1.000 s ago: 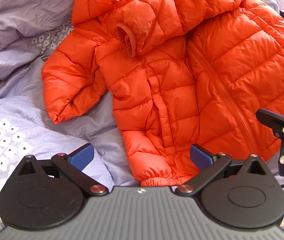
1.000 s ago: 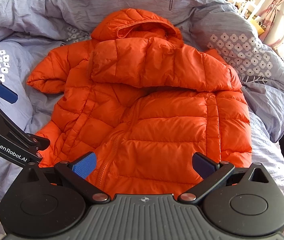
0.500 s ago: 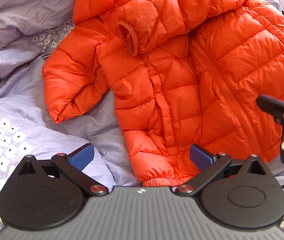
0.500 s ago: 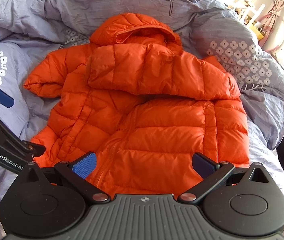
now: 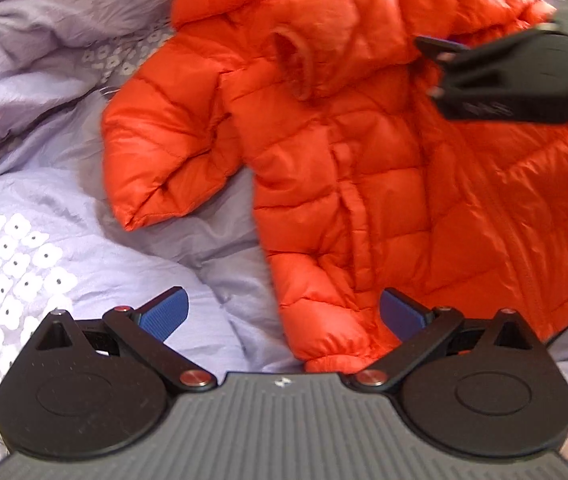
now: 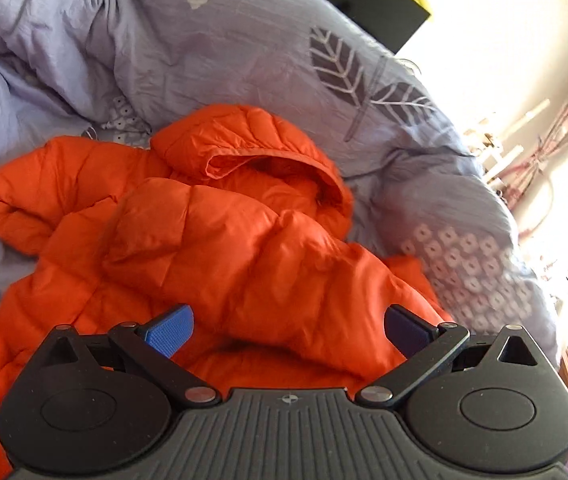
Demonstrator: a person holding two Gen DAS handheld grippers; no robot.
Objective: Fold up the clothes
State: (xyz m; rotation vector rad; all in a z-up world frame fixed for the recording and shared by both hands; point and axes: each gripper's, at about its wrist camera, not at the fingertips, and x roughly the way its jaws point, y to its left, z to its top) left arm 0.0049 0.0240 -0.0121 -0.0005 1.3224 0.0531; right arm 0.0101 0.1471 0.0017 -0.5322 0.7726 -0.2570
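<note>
Slippage is our main worry in the left wrist view: the orange puffer jacket [image 5: 364, 168] lies front-up on the lilac duvet [image 5: 63, 208], one sleeve [image 5: 324, 52] already laid across the chest, the other [image 5: 163, 160] still out to the side. Our left gripper [image 5: 281, 314] hovers over the bottom corner of the jacket with its fingers spread and nothing between them. The shell looks slick and springy, so we judge that a shallow pinch could take only the top layer, and the folded sleeve could slide off when we lift. Compared with a second ago, our right gripper [image 5: 496, 76] has swung from the lower right edge of this view up over the chest, blurred; the left has barely shifted.

From the right wrist view, our right gripper [image 6: 288, 330] sits low over the folded sleeve [image 6: 243, 252], the hood [image 6: 259, 148] beyond it. Its jaws are closing from near full spread, with fabric below them but not yet pressed. Closing this early could bunch sleeve and chest together. Earlier this camera saw the whole jacket from above; now it is closer and tilted.
</note>
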